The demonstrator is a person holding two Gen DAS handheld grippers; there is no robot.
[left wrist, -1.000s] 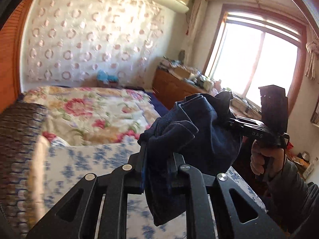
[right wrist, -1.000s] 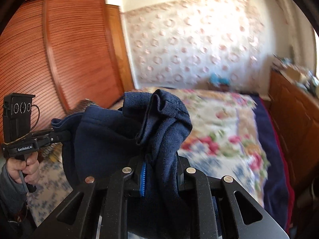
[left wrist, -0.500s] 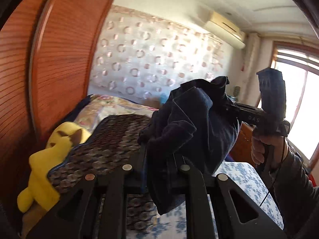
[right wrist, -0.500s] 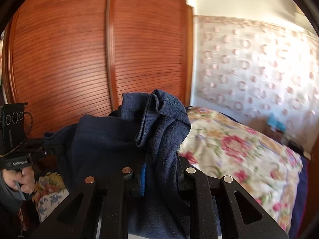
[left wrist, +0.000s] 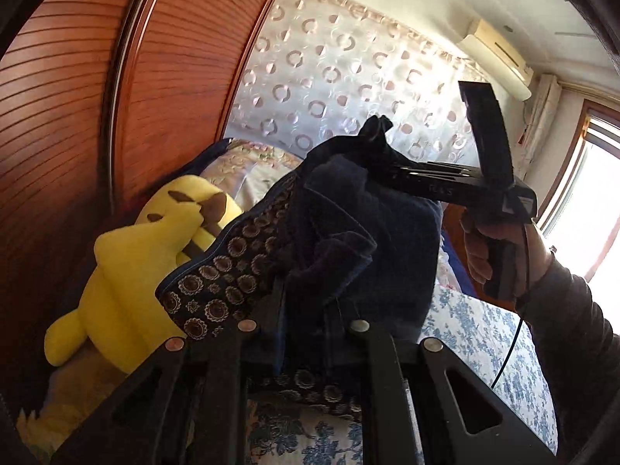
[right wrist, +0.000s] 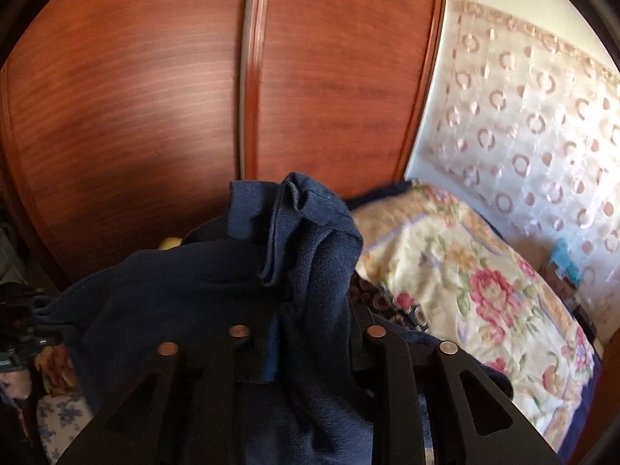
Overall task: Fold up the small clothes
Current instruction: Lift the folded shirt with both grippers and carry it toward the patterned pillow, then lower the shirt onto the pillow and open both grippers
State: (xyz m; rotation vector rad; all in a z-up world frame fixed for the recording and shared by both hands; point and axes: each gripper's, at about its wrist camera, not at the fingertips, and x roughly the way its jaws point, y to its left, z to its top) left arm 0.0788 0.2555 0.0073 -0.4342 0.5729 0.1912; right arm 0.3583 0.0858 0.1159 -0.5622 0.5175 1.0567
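Note:
A dark navy garment hangs bunched in the air between my two grippers, above the bed. My left gripper is shut on one bunched part of it, and folds of cloth hide the fingertips. My right gripper has a thick ribbed edge of the garment between its jaws, which are opening; the cloth still stands pinched there. In the left wrist view the right gripper comes in from the right, held by a hand, with the cloth's end poking past its tips. The left gripper shows dimly at the far left edge.
A wooden wardrobe stands close behind. Under the garment lie a yellow plush toy and a dark patterned cushion. A floral quilt covers the bed to the right and a blue-flowered sheet lies lower right. A bright window is far right.
Both grippers have swung with the garment from over the bed toward the wardrobe; the plush toy and cushion came into view. The right jaws stand slightly wider around the cloth.

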